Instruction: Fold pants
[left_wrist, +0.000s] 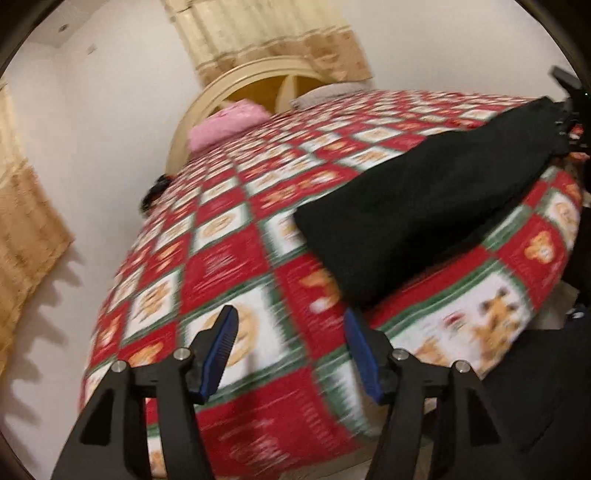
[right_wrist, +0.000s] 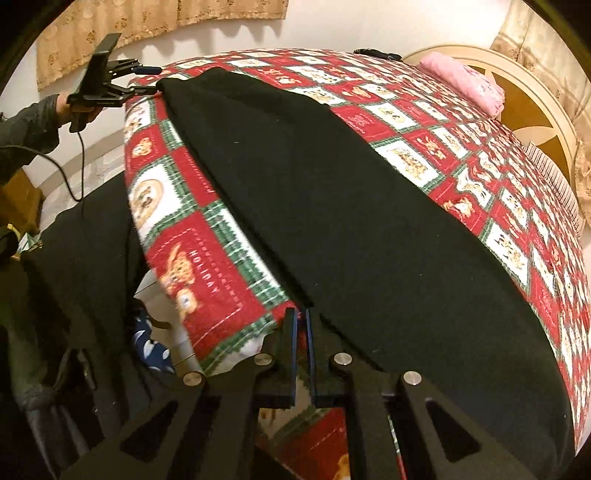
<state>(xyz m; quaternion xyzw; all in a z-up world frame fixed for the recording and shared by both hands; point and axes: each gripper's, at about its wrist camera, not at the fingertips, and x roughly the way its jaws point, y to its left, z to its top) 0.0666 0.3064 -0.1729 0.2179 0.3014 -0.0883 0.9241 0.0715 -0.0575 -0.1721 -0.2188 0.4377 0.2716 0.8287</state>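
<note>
1. Two grippers working: my right gripper (right_wrist: 301, 314) is pinching the near edge of the black pants (right_wrist: 332, 206), lower centre.
2. My left gripper (left_wrist: 291, 325) is hanging wide, empty; pants (left_wrist: 424, 210) are running toward upper right.

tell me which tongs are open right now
The left tongs: blue pads spread wide over the bedspread, nothing between them. The right tongs are shut at the black pants' edge.

Bed (right_wrist: 177, 229) in red-green holiday quilt, black pants (right_wrist: 332, 206) laid across, pink pillow (right_wrist: 469, 81) near headboard.
</note>
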